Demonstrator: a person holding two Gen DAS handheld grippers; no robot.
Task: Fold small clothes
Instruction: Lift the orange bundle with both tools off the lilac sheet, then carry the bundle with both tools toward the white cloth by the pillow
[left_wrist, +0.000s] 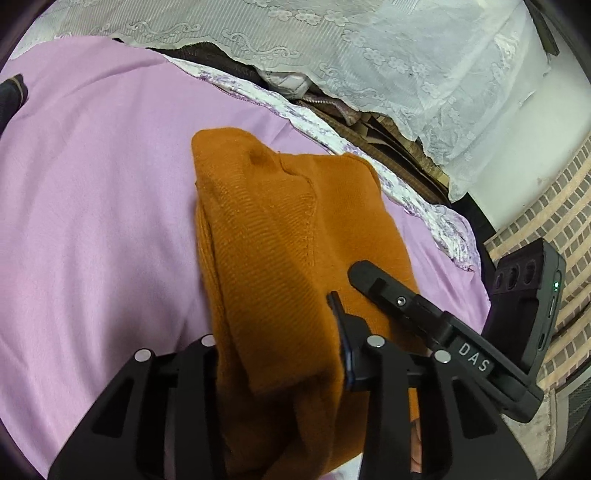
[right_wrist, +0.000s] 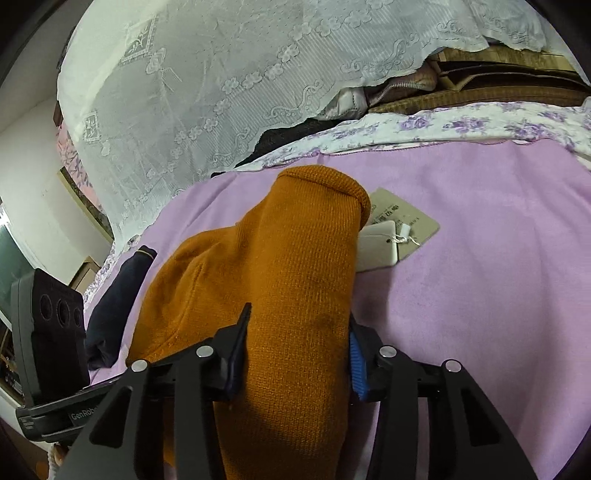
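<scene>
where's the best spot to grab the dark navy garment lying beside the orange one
Take the navy garment at its near, bunched end, coming from the left of the orange knit. It lies long and narrow on the purple sheet, and that end looks thick enough to pinch. Both grippers look clamped on the knit, so one must release first.

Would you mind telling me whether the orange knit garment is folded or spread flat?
Folded: the orange knit garment is doubled into a thick bundle, layered edges showing, with both tools closed on it above the purple sheet.

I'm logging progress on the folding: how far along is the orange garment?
Done: orange garment already doubled into a narrow bundle. In hand: left gripper and right gripper both clamp it. Left: lay it flat on the purple sheet; the dark garment looks unfolded.
</scene>
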